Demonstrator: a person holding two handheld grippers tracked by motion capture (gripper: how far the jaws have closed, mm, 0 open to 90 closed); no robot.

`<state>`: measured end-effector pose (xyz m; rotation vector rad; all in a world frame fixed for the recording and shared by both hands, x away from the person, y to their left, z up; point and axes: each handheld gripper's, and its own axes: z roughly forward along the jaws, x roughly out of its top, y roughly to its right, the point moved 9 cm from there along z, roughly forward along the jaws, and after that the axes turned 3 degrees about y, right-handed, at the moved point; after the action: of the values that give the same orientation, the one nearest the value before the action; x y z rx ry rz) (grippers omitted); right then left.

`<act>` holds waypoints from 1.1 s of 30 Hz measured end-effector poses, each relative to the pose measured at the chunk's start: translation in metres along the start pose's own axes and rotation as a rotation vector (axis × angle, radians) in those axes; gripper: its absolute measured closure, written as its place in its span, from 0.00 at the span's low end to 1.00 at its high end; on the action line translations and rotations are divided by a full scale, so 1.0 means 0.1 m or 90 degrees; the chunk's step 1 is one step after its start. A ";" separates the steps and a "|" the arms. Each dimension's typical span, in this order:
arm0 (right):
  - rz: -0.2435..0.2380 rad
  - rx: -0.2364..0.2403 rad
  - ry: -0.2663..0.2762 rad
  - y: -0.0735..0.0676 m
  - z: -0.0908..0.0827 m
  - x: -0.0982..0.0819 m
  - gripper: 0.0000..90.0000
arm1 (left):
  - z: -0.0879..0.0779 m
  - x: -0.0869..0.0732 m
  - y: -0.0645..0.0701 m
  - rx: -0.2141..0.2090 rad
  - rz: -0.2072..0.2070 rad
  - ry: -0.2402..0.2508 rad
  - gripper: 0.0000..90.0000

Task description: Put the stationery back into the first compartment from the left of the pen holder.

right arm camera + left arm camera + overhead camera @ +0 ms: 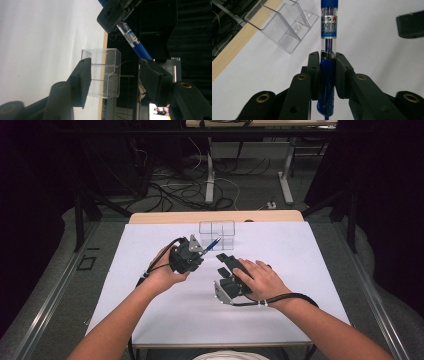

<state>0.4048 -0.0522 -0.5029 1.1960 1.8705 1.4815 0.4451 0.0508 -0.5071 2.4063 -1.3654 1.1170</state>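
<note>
A blue pen (214, 243) with a clear barrel (328, 30) is clamped between the jaws of my left gripper (202, 249) (328, 60), which is shut on it. The pen's tip points toward a clear plastic holder (217, 232) (284, 27) with several compartments at the far side of the white sheet. My right gripper (226, 259) (116, 63) rests on its side on the sheet under the hand, jaws open and with nothing between them. In the right gripper view, the holder (103, 72) stands farther off and the pen (132, 40) hangs above it in the left gripper (112, 15).
A white sheet (280, 320) covers the table, with a wooden edge (215, 216) at the far side just behind the holder. Cables and table legs (210, 180) lie on the floor beyond. One jaw of the right gripper (410, 23) shows at the right of the left gripper view.
</note>
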 end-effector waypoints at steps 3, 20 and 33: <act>0.041 -0.007 -0.002 0.02 -0.02 -0.05 0.44 | 0.00 0.05 -0.08 0.008 -0.013 0.009 0.86; 0.389 0.028 -0.044 -0.02 -0.13 -0.48 0.17 | 0.03 0.45 -0.51 0.032 -0.121 0.126 0.85; 0.643 0.037 -0.061 -0.18 -0.19 -0.79 0.00 | 0.18 0.65 -0.74 0.059 -0.205 0.223 0.86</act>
<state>0.4244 -0.1302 -0.5256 2.3848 1.2523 1.7570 0.5328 0.0410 -0.4604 2.2402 -0.8039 1.4424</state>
